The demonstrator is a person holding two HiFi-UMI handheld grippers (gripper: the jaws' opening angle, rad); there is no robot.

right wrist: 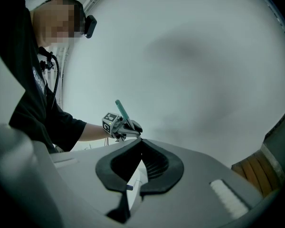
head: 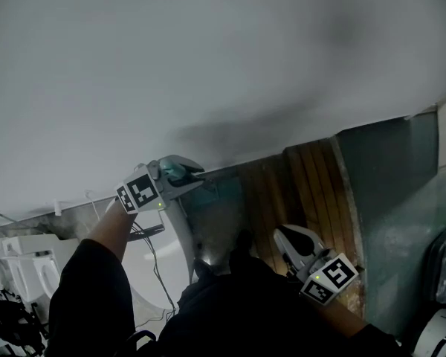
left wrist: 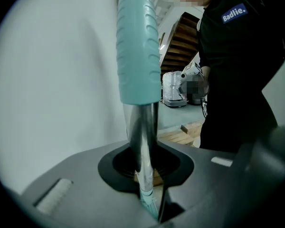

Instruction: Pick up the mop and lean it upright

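The mop's handle has a teal ribbed grip (left wrist: 137,46) above a shiny metal pole (left wrist: 141,137), and it stands upright close to the white wall (head: 208,65). My left gripper (head: 187,172) is raised and shut on the pole just under the teal grip; the pole (head: 182,233) runs down from it. The mop head is hidden. In the right gripper view the left gripper (right wrist: 126,127) shows with the teal grip (right wrist: 121,110) sticking up from it. My right gripper (head: 284,236) hangs lower right, away from the pole, with its tips (right wrist: 141,140) together and nothing between them.
Wooden slats (head: 297,192) lean against the wall beside a grey-green panel (head: 390,199). White fixtures (head: 26,266) and cables sit low at the left. A plastic-wrapped object (left wrist: 173,89) and a wooden pallet (left wrist: 187,132) lie on the floor behind me.
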